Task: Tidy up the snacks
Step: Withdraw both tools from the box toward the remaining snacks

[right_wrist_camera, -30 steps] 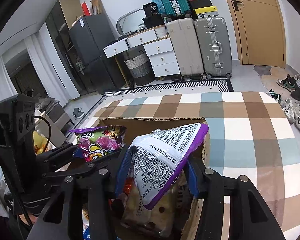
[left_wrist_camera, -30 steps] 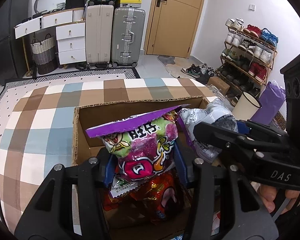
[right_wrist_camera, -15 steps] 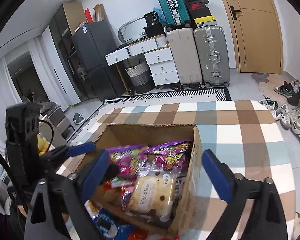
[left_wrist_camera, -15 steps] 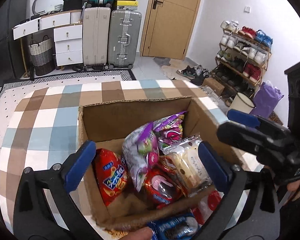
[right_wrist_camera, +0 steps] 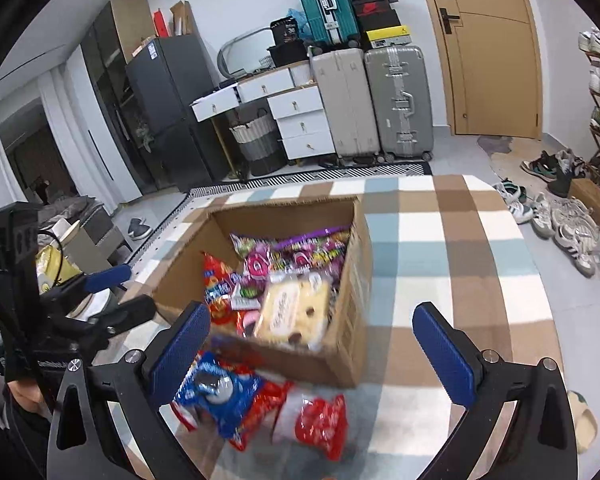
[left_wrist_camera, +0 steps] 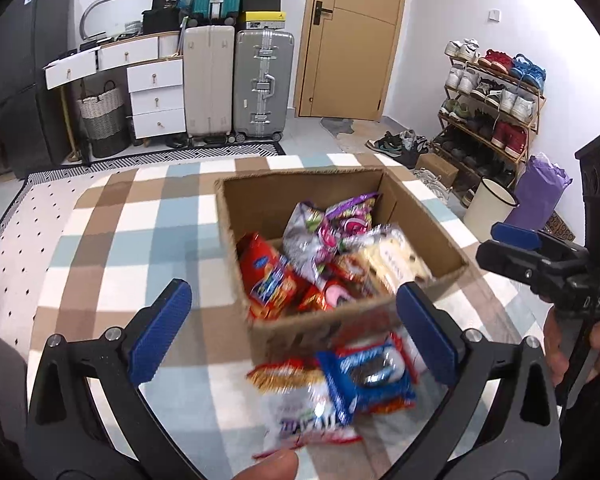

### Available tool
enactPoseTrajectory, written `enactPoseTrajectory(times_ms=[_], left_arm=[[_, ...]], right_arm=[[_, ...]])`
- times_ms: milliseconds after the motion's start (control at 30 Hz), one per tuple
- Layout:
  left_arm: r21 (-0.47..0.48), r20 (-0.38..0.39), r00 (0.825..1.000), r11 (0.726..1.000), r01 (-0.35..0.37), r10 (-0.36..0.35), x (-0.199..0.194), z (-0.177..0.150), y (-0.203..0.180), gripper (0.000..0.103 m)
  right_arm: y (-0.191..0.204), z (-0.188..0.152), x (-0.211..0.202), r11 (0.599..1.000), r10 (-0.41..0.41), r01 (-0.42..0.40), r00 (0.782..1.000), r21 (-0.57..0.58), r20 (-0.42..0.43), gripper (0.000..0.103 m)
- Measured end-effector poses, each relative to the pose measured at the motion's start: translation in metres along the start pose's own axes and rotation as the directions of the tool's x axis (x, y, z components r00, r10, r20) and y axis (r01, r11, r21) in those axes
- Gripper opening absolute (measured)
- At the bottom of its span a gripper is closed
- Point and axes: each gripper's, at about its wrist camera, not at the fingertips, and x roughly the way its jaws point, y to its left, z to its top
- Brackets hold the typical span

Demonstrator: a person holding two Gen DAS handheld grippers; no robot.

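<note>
An open cardboard box (left_wrist_camera: 300, 178) on the checked cloth holds a purple bag (left_wrist_camera: 332, 224), a red packet (left_wrist_camera: 268, 276) and a pale bread packet (left_wrist_camera: 396, 256). In front of it lie a blue cookie packet (left_wrist_camera: 368, 376) and a white packet (left_wrist_camera: 312, 412). My left gripper (left_wrist_camera: 292, 286) is open and empty, just short of the box's near wall. The right gripper (right_wrist_camera: 312, 308) is opening its jaws with nothing between them, above the box's (right_wrist_camera: 354, 280) near corner, the blue cookie packet (right_wrist_camera: 216, 392) and a red packet (right_wrist_camera: 324, 420).
The checked cloth (left_wrist_camera: 132, 240) stretches left of the box and also to its right (right_wrist_camera: 460, 260). Beyond it stand suitcases (left_wrist_camera: 236, 80), white drawers (left_wrist_camera: 152, 92), a door (left_wrist_camera: 348, 40) and a shoe rack (left_wrist_camera: 496, 104). A thumb (left_wrist_camera: 276, 466) shows at the bottom edge.
Both grippers have let go of their snack bags, which now lie in the box. Both have opened wide and drawn back from the box, so the loose packets in front show.
</note>
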Motion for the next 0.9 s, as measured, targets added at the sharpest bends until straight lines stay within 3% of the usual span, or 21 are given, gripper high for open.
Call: enactPoseTrajectory(times_ms=[333, 900], left_arm=[[-0.008, -0.043, 0.998, 0.999, -0.043, 0.043, -0.021, -0.040, 0.012, 0.102], [-0.067, -0.173, 0.984, 0.997, -0.050, 0.038, 0.015, -0.087, 0.020, 0.102]], right_arm=[[0.001, -0.039, -0.002, 0.998, -0.068, 0.068, 0.995, -0.010, -0.071, 0.103], [-0.014, -0.084, 0.027, 0.992, -0.119, 0.126, 0.974, 0.022, -0.191, 0.103]])
